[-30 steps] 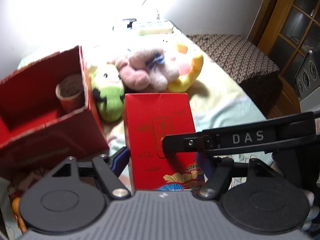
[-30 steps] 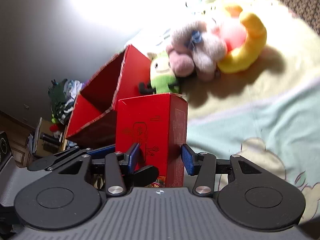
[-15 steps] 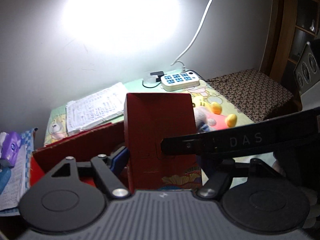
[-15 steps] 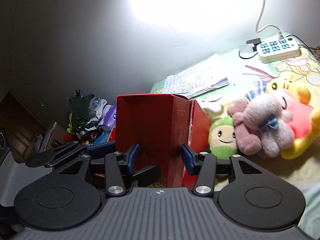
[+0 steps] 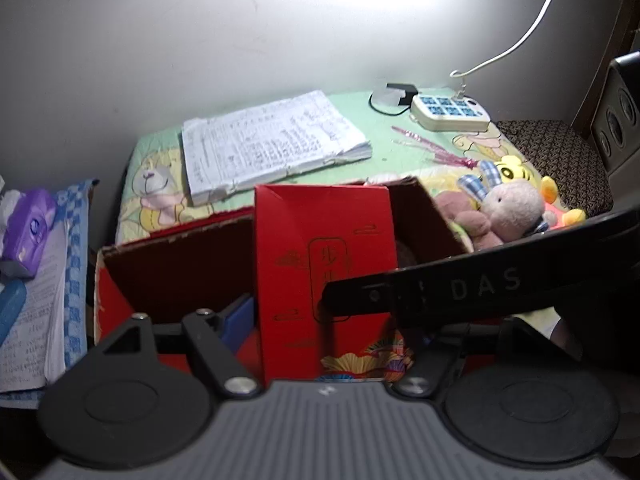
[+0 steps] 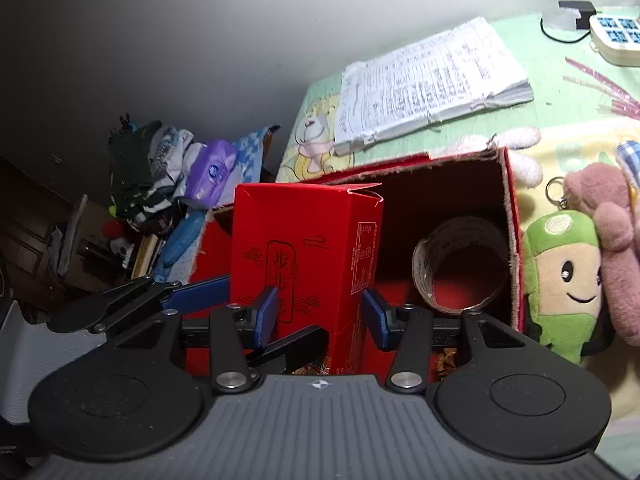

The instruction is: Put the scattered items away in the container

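Both the left gripper [image 5: 320, 320] and right gripper [image 6: 320, 316] have fingers pinching the upright red carton [image 6: 304, 256], over the open red box [image 6: 510, 216]. Only the right view shows the tape roll [image 6: 460, 268] inside, beyond its right finger.

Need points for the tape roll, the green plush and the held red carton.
tape roll [image 6: 460, 268], right wrist view, on its cardboard-coloured rim.
green plush [image 6: 560, 280], right wrist view, on its face.
red carton [image 5: 324, 264], left wrist view, on its printed front.
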`<state>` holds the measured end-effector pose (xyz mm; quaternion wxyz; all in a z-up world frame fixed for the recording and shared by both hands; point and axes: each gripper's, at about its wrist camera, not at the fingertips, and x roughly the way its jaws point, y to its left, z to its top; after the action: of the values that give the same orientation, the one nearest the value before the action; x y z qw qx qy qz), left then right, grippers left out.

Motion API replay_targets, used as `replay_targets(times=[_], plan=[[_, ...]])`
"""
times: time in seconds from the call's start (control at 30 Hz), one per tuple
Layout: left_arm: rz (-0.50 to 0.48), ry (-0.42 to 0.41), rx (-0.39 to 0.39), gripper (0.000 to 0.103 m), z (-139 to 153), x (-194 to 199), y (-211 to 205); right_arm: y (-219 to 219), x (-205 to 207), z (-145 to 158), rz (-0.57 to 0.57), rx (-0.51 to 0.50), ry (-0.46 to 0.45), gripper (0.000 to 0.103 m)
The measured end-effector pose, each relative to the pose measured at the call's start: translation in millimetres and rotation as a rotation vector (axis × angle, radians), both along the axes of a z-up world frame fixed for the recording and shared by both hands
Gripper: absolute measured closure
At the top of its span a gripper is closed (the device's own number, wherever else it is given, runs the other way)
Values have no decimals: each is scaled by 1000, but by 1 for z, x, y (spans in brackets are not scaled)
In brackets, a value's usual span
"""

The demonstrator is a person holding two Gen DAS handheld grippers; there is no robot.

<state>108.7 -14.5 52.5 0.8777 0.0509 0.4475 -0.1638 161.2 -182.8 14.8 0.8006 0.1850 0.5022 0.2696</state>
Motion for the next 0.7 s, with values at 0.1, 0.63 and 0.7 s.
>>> replay_targets(times=[0.1,0.63,0.7], plan=[[13,71,-11,28,-22,13,10,14,11,-19,20,-37,72,53],[59,348,-56,28,-78,53,19,33,39,-63,94,-180,219,51],[56,355,-43,28,-78,55,16,29,39,-64,85,-176,227,51]])
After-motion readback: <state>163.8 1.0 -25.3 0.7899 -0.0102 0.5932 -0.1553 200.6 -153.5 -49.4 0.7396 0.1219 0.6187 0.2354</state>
